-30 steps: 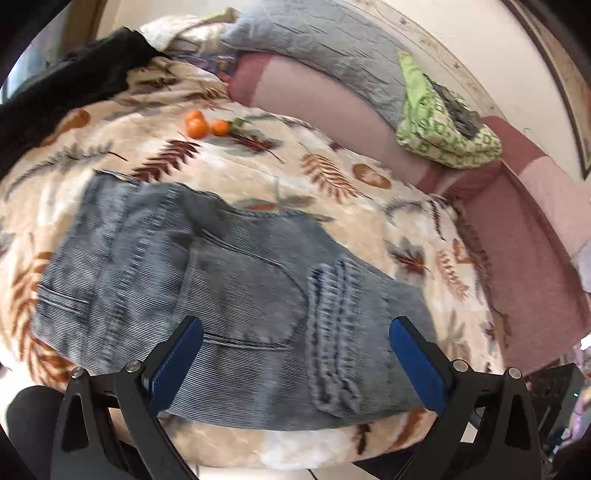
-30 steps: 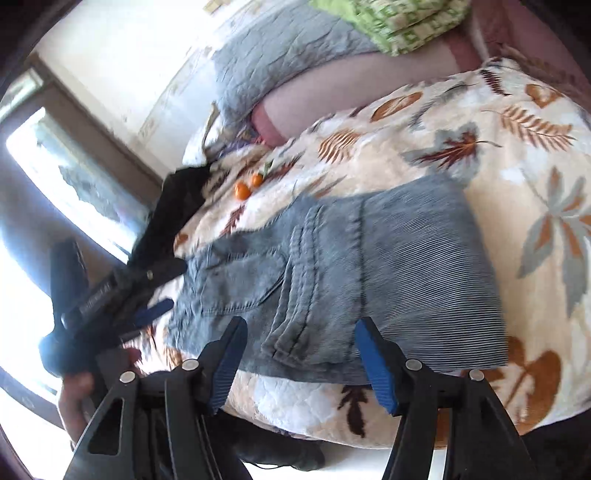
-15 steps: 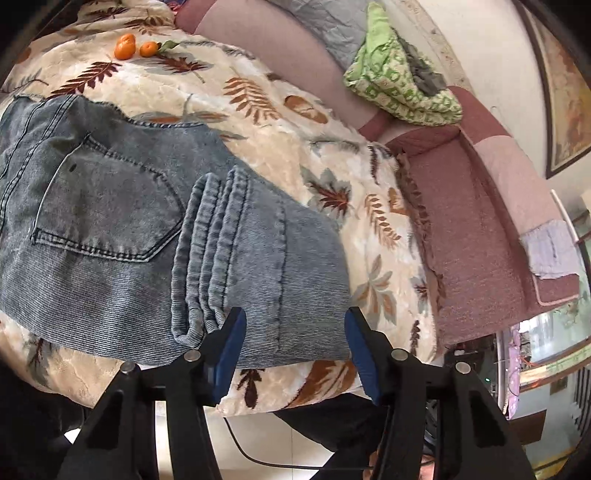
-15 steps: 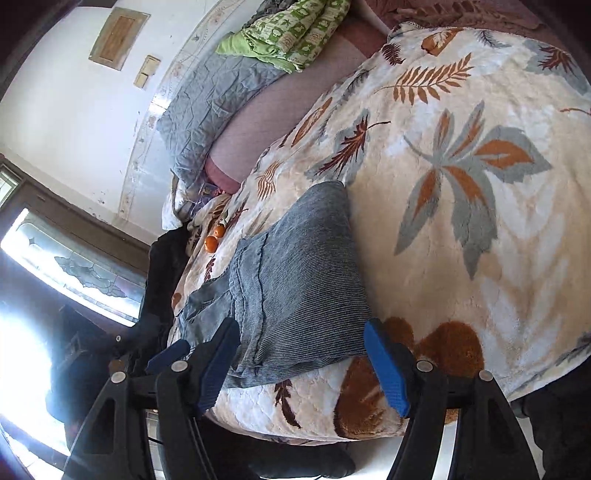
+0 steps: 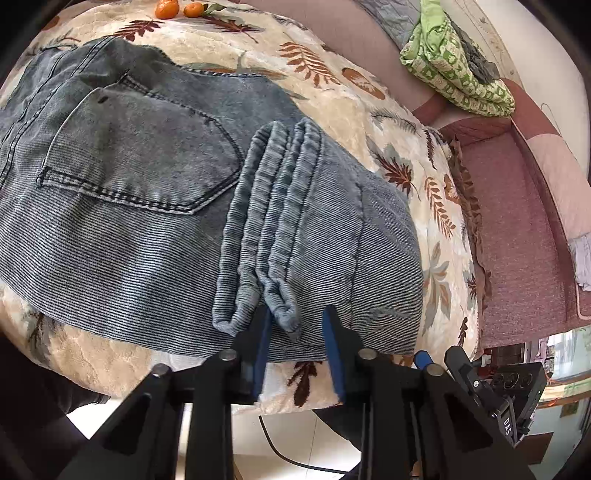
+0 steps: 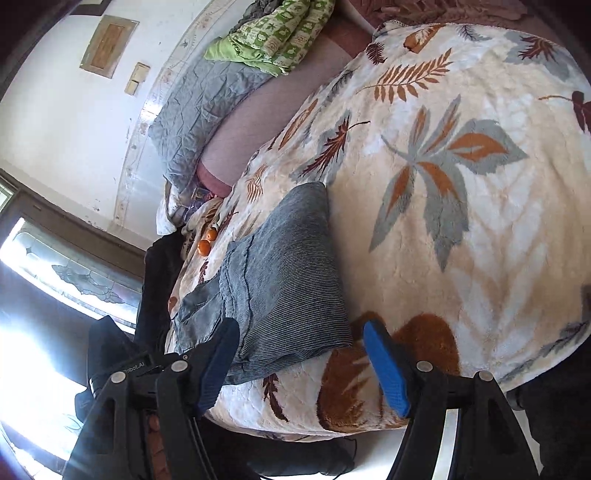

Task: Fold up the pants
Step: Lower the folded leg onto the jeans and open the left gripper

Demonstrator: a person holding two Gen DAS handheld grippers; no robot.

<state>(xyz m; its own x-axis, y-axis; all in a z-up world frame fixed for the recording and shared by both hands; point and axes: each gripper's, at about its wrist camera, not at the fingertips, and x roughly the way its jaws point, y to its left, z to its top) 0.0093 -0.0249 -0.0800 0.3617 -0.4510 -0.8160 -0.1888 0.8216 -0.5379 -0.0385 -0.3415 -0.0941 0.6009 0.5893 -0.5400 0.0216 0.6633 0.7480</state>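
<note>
Grey-blue jeans [image 5: 155, 206] lie folded on a leaf-print blanket [image 5: 373, 118], back pocket up, leg hems [image 5: 266, 221] stacked across the middle. My left gripper [image 5: 295, 343] is partly closed, its blue pads either side of the hem ends at the near edge; it does not pinch the cloth. In the right wrist view the jeans [image 6: 284, 280] lie to the left. My right gripper [image 6: 303, 362] is open at the folded end's near corner.
Two oranges [image 5: 177, 8] sit at the blanket's far edge. A green patterned cloth [image 5: 458, 62] and a grey pillow [image 6: 199, 110] rest on the pink sofa back. A black garment [image 6: 159, 288] lies beyond the jeans. The blanket's near edge drops to a white floor.
Both grippers have moved right along the jeans towards the folded end. My left gripper has narrowed from wide open to a small gap around the hem ends.
</note>
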